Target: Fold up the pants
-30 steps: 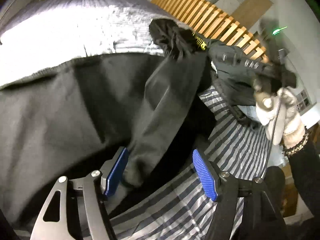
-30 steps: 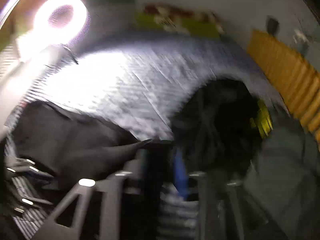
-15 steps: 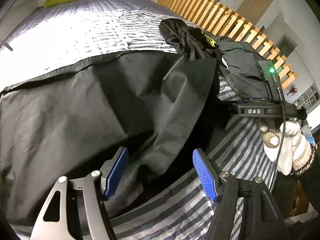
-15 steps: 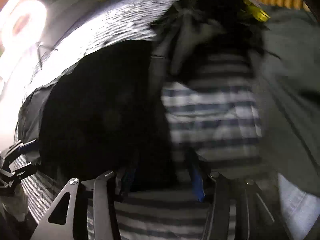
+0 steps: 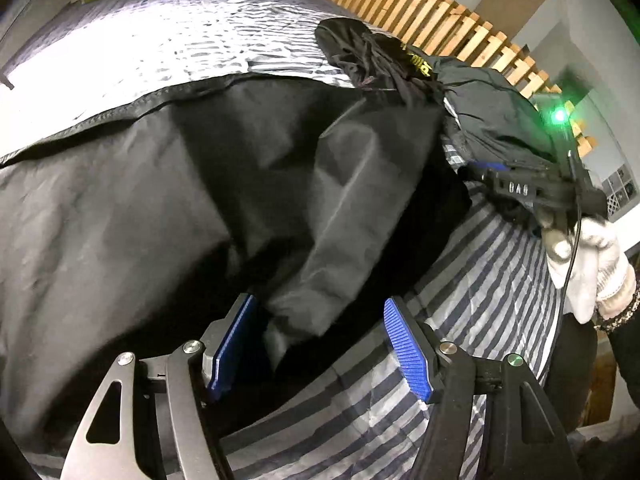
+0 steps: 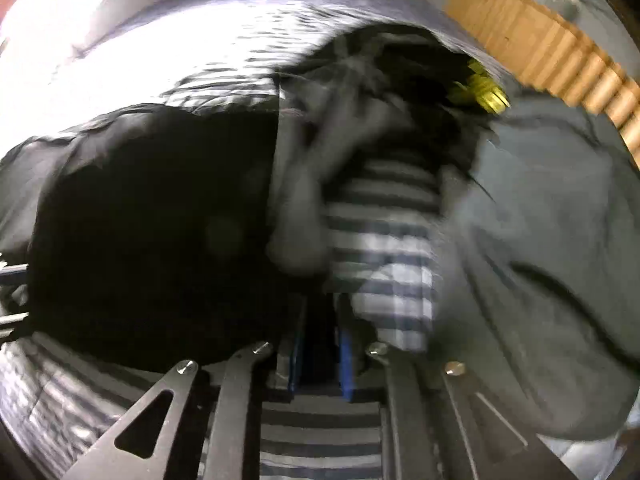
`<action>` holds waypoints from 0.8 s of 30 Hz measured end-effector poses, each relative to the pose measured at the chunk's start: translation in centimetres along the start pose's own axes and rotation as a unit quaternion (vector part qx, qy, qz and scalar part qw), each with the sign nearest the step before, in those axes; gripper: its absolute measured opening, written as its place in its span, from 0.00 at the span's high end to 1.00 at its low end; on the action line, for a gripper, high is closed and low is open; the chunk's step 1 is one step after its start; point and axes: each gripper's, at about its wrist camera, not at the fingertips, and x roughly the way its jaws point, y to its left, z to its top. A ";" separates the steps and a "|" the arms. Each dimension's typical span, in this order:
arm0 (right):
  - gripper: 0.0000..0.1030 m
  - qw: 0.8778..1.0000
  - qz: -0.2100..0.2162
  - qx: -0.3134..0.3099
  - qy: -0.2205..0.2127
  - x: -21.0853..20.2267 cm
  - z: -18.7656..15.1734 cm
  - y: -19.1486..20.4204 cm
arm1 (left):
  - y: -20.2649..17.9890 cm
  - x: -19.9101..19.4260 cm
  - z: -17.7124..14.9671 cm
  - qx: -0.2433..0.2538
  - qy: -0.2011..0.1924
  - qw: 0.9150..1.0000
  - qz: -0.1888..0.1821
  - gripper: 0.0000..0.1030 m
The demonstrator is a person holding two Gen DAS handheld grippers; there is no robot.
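Between the spread blue pads of the left gripper [image 5: 320,344] a loose fold of the black pants [image 5: 168,200] lies on the striped bed [image 5: 488,304], touched by neither pad; if they close as they stand they may catch only a thin edge, and it would slip. The right gripper [image 6: 320,354], held in a gloved hand [image 5: 580,264], has its pads nearly together, but blur hides whether cloth sits between them; pulling now could drag in the clothes pile [image 5: 448,88] just beside the pants.
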 end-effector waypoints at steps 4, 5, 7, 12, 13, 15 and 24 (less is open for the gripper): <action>0.53 0.989 0.112 0.086 -0.036 -2.7 0.9 -1.8 | -0.4 -0.1 0.0 0.009 -0.001 1.000 0.001 0.33; 0.49 0.984 0.142 0.101 -0.039 -3.3 1.3 -2.1 | -0.4 0.0 0.0 0.008 0.000 1.000 0.001 0.33; 0.48 0.974 0.190 0.123 -0.030 -3.5 2.0 -2.1 | -0.5 0.1 0.2 0.010 0.002 1.000 0.002 0.33; 0.47 0.936 0.268 0.226 0.021 -2.5 4.1 -2.5 | -0.9 0.1 0.1 0.018 0.003 1.000 0.001 0.34; 0.46 0.921 0.284 0.263 0.038 -1.4 5.0 -2.9 | -0.9 0.2 0.0 0.020 0.004 1.000 0.003 0.34; 0.46 0.900 0.304 0.304 0.065 0.0 5.9 -3.2 | -1.0 0.2 0.0 0.022 0.005 1.000 0.004 0.37; 0.98 0.923 0.237 0.279 0.118 2.5 7.8 -0.1 | 0.0 -1.5 0.6 0.012 -0.012 1.000 0.001 0.44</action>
